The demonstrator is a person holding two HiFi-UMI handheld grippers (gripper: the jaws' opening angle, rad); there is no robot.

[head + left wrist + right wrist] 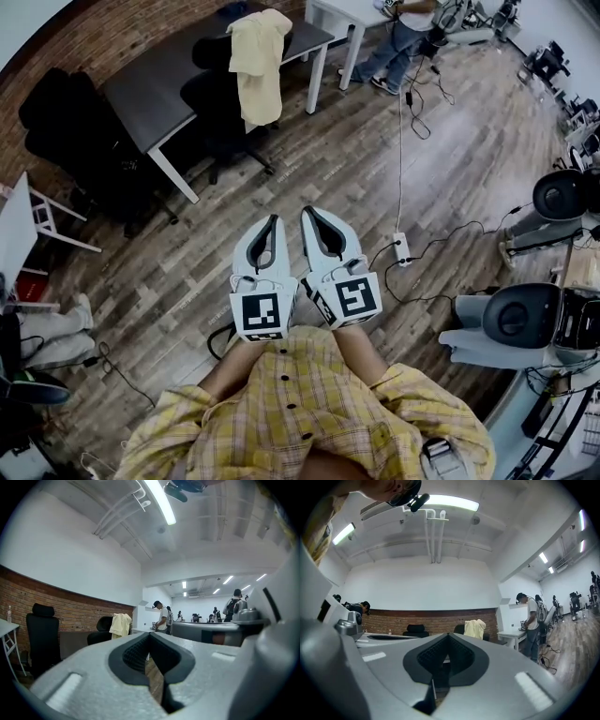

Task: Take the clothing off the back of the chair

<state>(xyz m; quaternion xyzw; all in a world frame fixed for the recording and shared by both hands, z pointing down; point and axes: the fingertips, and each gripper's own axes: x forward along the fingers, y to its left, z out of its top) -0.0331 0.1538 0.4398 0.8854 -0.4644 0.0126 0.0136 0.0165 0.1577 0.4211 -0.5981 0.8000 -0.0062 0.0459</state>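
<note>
A pale yellow garment (258, 61) hangs over the back of a black office chair (220, 108) that stands at a dark grey desk (155, 89), far ahead across the wooden floor. My left gripper (274, 221) and right gripper (307, 214) are held side by side in front of my chest, well short of the chair, both shut and empty. From the left gripper (150, 637) the garment (121, 624) shows small, left of the jaw tips. From the right gripper (449, 637) the garment (475, 629) shows small, just right of the tips.
A second black chair (56, 112) stands left of the desk. At a white table (337, 19) stands a person (398, 42). A power strip (401, 248) with cables lies on the floor to the right. More chairs (520, 319) line the right side.
</note>
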